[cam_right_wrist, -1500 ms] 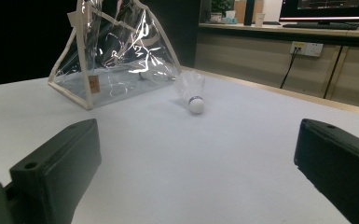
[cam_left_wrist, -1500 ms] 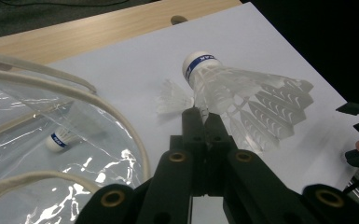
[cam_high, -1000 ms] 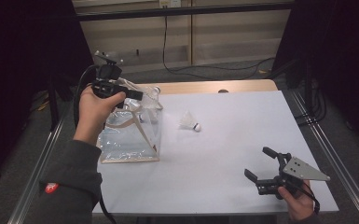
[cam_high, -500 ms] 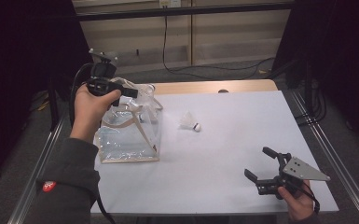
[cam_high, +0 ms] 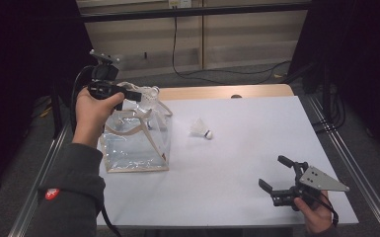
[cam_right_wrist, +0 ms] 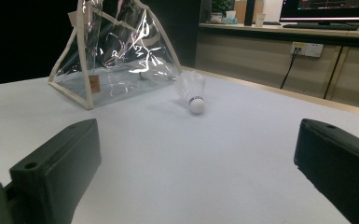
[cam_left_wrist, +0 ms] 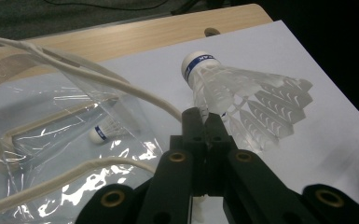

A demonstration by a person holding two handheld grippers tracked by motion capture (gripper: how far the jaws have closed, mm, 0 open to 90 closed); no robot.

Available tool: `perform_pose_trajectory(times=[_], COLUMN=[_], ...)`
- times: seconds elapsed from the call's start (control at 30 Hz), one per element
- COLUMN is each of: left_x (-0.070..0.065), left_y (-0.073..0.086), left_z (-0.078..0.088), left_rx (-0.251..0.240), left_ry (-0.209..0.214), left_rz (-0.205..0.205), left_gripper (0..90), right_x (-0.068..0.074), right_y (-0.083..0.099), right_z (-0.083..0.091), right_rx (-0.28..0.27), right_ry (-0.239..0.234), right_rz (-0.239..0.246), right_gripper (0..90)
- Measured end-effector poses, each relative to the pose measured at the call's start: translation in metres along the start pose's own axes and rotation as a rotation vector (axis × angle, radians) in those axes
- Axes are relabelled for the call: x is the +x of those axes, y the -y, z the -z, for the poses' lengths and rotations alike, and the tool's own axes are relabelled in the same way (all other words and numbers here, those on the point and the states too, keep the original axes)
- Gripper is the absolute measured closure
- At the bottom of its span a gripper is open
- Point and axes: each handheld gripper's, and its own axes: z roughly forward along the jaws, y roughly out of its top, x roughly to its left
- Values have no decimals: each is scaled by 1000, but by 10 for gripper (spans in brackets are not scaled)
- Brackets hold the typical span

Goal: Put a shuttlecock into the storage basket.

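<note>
While left tongs (cam_left_wrist: 204, 122) pinch a shuttlecock (cam_left_wrist: 242, 98), cork up-left, feathers lower-right, right tongs (cam_high: 281, 174) released.

White shuttlecock (cam_left_wrist: 242, 100) gripped by its feathers above clear bag (cam_left_wrist: 51, 140)

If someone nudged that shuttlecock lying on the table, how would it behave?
The shuttlecock probably skids easily: its thin feathery skirt looks very light. Lying on its side, it would likely roll in a curve around its round cork tip. The skirt looks crushable.
</note>
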Motion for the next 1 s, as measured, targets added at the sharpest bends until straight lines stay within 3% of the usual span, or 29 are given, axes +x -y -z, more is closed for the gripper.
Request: perform_pose_trajectory(times=[1.0], left_x=[15], left_y=[0], left_z=[5], left_rx=[-27], left_ry=[-62], left_rz=[53], left_gripper=[900], right_x=[0], right_y=[0], right_z=[1], right_rx=[2], right_ry=[1], right_rz=[0], right_gripper=[2])
